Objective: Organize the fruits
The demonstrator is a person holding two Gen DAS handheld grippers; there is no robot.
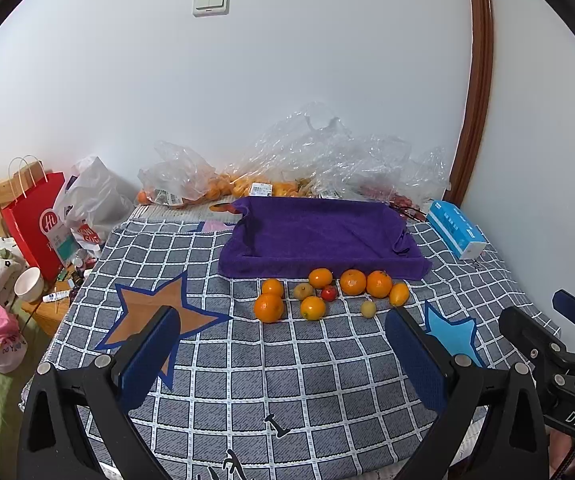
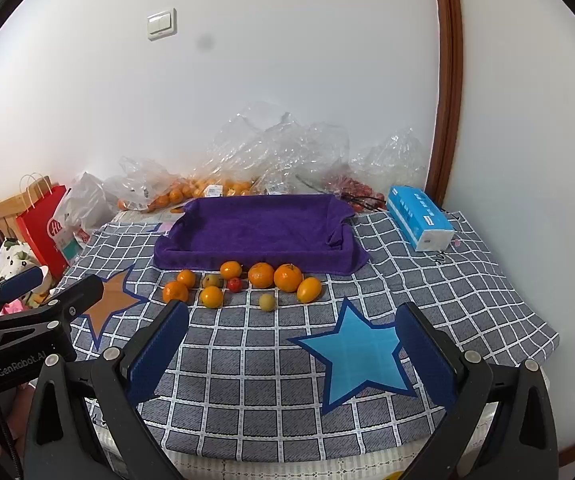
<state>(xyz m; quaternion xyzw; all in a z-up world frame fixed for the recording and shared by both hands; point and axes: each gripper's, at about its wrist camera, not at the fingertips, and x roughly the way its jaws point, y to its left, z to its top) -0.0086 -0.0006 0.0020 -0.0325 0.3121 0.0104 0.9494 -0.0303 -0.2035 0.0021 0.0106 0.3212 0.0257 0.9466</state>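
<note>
Both tongs — left tongs [image 1: 283, 344] and right tongs [image 2: 293, 340] — hang released, grasping nothing. Loose fruits [image 2: 243, 282] lie on the bench [image 2: 247, 380] just before the purple tray [image 2: 259, 232].

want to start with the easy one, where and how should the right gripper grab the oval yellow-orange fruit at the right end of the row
Grip the oval yellow-orange fruit across its narrow middle, coming from the near side with the open right gripper. It lies tilted on the checked grey tablecloth, long axis slanting, so turn the fingers to span its short width. Its right side is free; a round orange mandarin sits close on its left.
</note>
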